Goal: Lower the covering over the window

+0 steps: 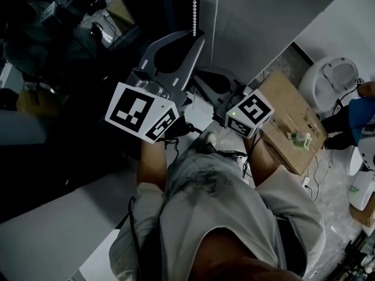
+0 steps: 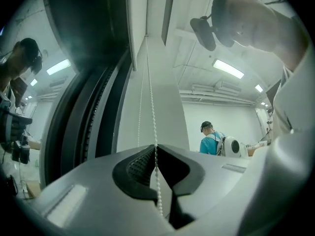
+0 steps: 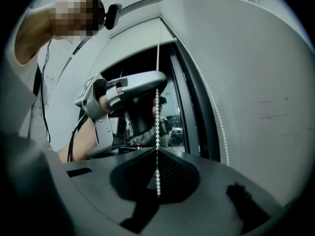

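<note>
A white bead chain [image 1: 194,4] hangs in front of the dark window [image 1: 53,69], with its second strand [image 1: 218,4] beside it against the grey roller blind [image 1: 263,16]. My left gripper [image 1: 193,40] is raised to the chain. In the left gripper view its jaws [image 2: 156,149] are shut on the bead chain [image 2: 151,97], which runs between the ribbed pads. Lower on the same strand, my right gripper [image 3: 157,151] is shut on the bead chain [image 3: 157,73]. The left gripper [image 3: 152,77] shows above it. The other strand [image 3: 216,117] hangs free along the blind [image 3: 256,82].
A cardboard box [image 1: 290,122] lies on the floor to the right, with a white round device [image 1: 331,78] beyond it. A person in a blue shirt [image 2: 212,142] stands in the room behind. The window frame [image 2: 74,132] rises at the left.
</note>
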`<state>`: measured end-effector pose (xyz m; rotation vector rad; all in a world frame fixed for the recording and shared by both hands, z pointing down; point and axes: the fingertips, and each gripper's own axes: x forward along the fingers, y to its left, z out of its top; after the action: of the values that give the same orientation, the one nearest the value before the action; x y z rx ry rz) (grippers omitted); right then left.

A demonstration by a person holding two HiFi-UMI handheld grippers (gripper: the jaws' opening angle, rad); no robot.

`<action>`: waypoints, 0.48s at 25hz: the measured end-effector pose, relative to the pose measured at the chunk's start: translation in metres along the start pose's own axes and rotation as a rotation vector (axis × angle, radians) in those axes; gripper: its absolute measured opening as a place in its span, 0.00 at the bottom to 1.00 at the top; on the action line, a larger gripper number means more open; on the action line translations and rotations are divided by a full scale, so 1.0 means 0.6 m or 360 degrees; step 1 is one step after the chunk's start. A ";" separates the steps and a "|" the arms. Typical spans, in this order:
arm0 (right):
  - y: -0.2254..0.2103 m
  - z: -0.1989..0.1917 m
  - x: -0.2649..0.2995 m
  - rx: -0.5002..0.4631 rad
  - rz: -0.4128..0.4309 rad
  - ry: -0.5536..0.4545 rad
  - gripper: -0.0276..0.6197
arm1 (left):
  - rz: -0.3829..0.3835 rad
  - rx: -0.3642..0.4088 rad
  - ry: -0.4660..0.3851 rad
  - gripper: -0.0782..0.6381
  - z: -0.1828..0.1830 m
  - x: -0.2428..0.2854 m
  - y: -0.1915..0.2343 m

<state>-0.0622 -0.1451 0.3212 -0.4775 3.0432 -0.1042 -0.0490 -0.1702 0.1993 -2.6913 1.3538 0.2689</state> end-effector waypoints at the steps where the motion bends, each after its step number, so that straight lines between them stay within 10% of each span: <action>1: 0.001 -0.001 0.000 -0.0003 0.0001 0.0003 0.07 | -0.0006 -0.0008 -0.0001 0.13 -0.001 -0.002 -0.001; 12: 0.013 -0.074 -0.009 0.0048 -0.0023 0.0140 0.07 | -0.0023 -0.0089 0.0117 0.13 -0.069 -0.022 -0.014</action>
<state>-0.0626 -0.1332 0.3650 -0.5062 3.1189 -0.1765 -0.0455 -0.1627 0.2429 -2.7813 1.3658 0.2118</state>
